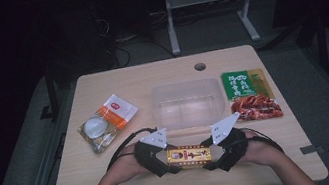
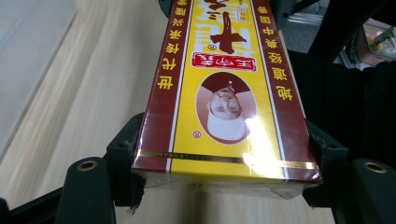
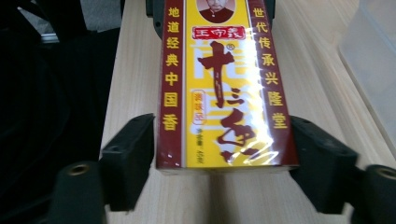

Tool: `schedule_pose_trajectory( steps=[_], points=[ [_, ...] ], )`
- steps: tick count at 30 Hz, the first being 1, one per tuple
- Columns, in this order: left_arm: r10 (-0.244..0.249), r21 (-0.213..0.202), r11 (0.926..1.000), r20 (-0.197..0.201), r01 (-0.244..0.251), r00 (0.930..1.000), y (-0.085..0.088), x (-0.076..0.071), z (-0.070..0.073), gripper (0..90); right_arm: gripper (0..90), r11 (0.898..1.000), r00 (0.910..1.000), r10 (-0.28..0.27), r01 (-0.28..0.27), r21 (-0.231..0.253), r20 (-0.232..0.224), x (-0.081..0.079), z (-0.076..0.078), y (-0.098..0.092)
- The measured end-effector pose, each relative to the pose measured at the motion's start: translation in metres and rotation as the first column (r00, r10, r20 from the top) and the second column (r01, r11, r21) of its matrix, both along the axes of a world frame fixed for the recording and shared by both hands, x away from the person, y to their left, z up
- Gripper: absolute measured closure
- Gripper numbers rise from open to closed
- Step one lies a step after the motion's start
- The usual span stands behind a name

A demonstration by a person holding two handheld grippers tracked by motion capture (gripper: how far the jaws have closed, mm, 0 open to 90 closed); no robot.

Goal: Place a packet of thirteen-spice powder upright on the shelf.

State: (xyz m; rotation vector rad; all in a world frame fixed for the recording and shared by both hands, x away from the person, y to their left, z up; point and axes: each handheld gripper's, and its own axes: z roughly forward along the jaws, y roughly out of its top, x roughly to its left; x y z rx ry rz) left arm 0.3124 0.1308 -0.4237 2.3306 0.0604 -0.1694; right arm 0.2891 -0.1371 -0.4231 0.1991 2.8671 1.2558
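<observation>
left gripper (image 1: 163,156): clamped on box (image 1: 188,155) end | right gripper (image 1: 212,153): apart, astride other end | box underside hidden

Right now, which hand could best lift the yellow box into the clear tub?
Probably the left. Its hand-held gripper pinches the yellow box snugly on both sides, while the right hand-held gripper looks looser. The clear tub sits about equally near both.
</observation>
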Motion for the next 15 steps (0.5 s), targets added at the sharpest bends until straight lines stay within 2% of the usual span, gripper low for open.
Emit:
schedule_pose_trajectory(
  steps=[3, 7, 8, 10, 12, 15],
  points=[
    [0.013, -0.016, 0.9998, -0.007, -0.013, 0.9999, 0.001, 0.003, -0.001, 30.9, 18.7, 1.0, 0.9998, -0.021, 0.021, 0.002, -0.005, -0.001, 0.0, 0.001],
    [0.033, -0.005, 0.9994, -0.008, -0.033, 0.9994, 0.003, 0.008, -0.002, 31.0, 14.1, 0.998, 0.9977, -0.066, 0.066, 0.002, 0.017, 0.0, 0.001, -0.005],
    [0.041, -0.01, 0.9991, -0.01, -0.041, 0.9991, 0.003, 0.008, -0.003, 31.0, 14.0, 0.995, 0.9953, -0.095, 0.095, 0.011, 0.019, -0.001, 0.002, -0.008],
    [0.043, -0.002, 0.9991, -0.004, -0.043, 0.9991, 0.005, 0.009, -0.002, 31.0, 13.8, 0.993, 0.992, -0.118, 0.117, 0.015, 0.045, 0.0, 0.002, -0.013],
    [0.048, 0.001, 0.9989, 0.001, -0.048, 0.9989, 0.005, 0.011, -0.001, 31.1, 13.9, 0.986, 0.9856, -0.167, 0.166, 0.034, 0.026, -0.003, 0.001, -0.019],
    [0.054, -0.001, 0.9985, 0.003, -0.054, 0.9985, 0.006, 0.014, 0.002, 31.1, 14.1, 0.975, 0.9744, -0.222, 0.222, 0.019, 0.031, -0.006, -0.004, -0.03]
  ],
)
